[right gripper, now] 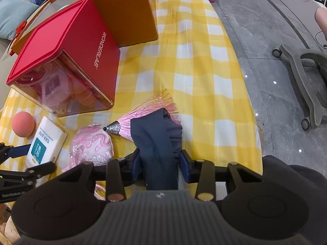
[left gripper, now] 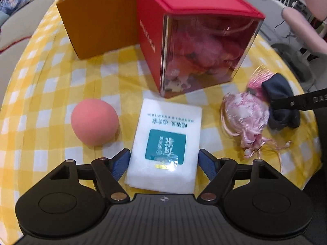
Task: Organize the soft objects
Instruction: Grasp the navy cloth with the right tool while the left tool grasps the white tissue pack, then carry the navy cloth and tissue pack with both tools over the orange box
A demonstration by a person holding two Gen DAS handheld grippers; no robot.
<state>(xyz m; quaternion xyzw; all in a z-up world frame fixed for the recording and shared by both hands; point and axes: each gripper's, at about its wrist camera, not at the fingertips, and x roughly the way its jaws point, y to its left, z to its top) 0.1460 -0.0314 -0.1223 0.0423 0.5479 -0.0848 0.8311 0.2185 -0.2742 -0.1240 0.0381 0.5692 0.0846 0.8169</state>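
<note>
A white tissue pack (left gripper: pixel 165 143) lies flat on the checked cloth, and my left gripper (left gripper: pixel 164 163) stands open astride its near end, one blue pad beside each long edge. My right gripper (right gripper: pixel 161 163) is shut on a bunched dark blue cloth (right gripper: pixel 157 138), which rests on the table over the pink tassel (right gripper: pixel 143 116) of an embroidered pink pouch (right gripper: pixel 92 143). In the left wrist view the pouch (left gripper: pixel 248 116) and the blue cloth (left gripper: pixel 280 102) sit at right, with a right gripper finger (left gripper: pixel 300 102) on the cloth. A peach-coloured ball (left gripper: pixel 95 122) sits left of the pack.
A red box (left gripper: pixel 200 40) with a clear front holds pink soft toys and stands behind the pack, against an orange carton (left gripper: pixel 98 24). The yellow-checked tablecloth (right gripper: pixel 204 81) ends at the table's right edge. A grey chair base (right gripper: pixel 302 77) stands on the floor beyond.
</note>
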